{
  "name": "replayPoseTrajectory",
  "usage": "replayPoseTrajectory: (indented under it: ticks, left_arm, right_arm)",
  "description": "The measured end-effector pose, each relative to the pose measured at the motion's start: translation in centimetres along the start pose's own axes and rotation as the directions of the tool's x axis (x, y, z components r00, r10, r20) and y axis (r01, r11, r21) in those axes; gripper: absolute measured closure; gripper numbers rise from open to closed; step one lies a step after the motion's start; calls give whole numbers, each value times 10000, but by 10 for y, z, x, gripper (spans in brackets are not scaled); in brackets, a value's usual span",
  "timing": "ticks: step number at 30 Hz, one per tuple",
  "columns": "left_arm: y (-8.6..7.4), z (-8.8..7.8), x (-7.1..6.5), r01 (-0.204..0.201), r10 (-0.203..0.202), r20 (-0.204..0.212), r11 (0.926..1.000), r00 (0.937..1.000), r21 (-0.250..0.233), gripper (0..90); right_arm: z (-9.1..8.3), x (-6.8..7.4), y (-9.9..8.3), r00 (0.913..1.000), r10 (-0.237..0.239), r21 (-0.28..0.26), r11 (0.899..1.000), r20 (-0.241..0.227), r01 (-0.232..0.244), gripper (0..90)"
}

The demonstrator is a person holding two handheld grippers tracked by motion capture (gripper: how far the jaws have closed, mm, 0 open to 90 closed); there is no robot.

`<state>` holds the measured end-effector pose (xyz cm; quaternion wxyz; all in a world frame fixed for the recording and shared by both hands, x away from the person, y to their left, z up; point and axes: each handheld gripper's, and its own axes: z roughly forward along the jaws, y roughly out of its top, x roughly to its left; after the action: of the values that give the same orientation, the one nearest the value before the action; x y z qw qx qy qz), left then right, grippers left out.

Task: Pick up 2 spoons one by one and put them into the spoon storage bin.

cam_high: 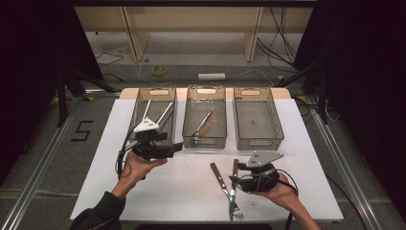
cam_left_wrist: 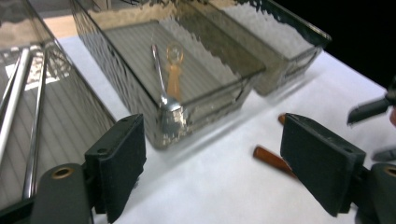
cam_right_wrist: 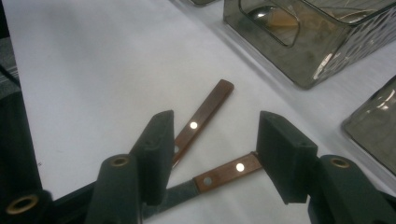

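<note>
Forks point(cam_high: 229, 189) with brown wooden handles lie crossed on the white table point(cam_high: 182, 191), in the lower middle of the high view. The right gripper point(cam_high: 238, 173) sits low over their handles, at the lower right of centre. In the right gripper view its jaws stand apart on both sides of one handle point(cam_right_wrist: 228, 171), and the pads do not press on it; the other handle point(cam_right_wrist: 201, 119) runs up between the jaws toward the centre of the frame.

The left gripper point(cam_high: 176, 146) is at the left of centre in the high view, just below the left bin point(cam_high: 139, 108), held in the left hand point(cam_high: 139, 167). Its jaws are wide open with nothing between them.

Three clear bins stand in a row in the upper half of the frame. The left bin holds long metal sticks point(cam_high: 163, 114). The middle bin point(cam_high: 189, 112) holds a spoon point(cam_left_wrist: 164, 91) and a small orange piece point(cam_left_wrist: 174, 74). The right bin point(cam_high: 275, 117) is near the right gripper, above it.
</note>
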<state>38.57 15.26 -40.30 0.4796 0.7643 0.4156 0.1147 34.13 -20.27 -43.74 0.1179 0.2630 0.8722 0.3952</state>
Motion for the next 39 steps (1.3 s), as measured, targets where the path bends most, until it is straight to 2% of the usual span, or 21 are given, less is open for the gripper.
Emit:
replayPoseTrajectory:
  ticks: [5,14,17,21,25,31,39]
  left_arm:
    - [-16,-8,-4,-45,47,140,9999,9999,-161,206]
    - [-33,-20,-14,-98,110,316,9992,9994,-390,203]
    - [-37,-22,-17,-354,359,179,9989,9992,-300,203]
    - [-42,-26,-18,-245,253,184,9988,9995,-421,199]
    - [-47,-29,-18,-517,523,105,9974,9986,-508,199]
    - [-52,-34,-16,-500,499,-29,9969,9987,-601,198]
    - [-56,-38,-13,-564,543,-354,9966,9979,-606,197]
  right_arm:
    - [8,0,6,9999,82,56,10000,-99,-81,542]
    - [24,2,15,9997,-46,153,9999,-220,49,643]
    - [28,2,18,9995,-80,172,9998,-301,86,693]
    - [35,2,22,9992,-82,194,9998,-400,90,758]
    - [42,2,25,9985,-194,313,9993,-519,210,822]
    - [49,1,28,9977,-263,446,9986,-630,291,893]
    - [55,1,30,9971,-323,645,9972,-696,368,900]
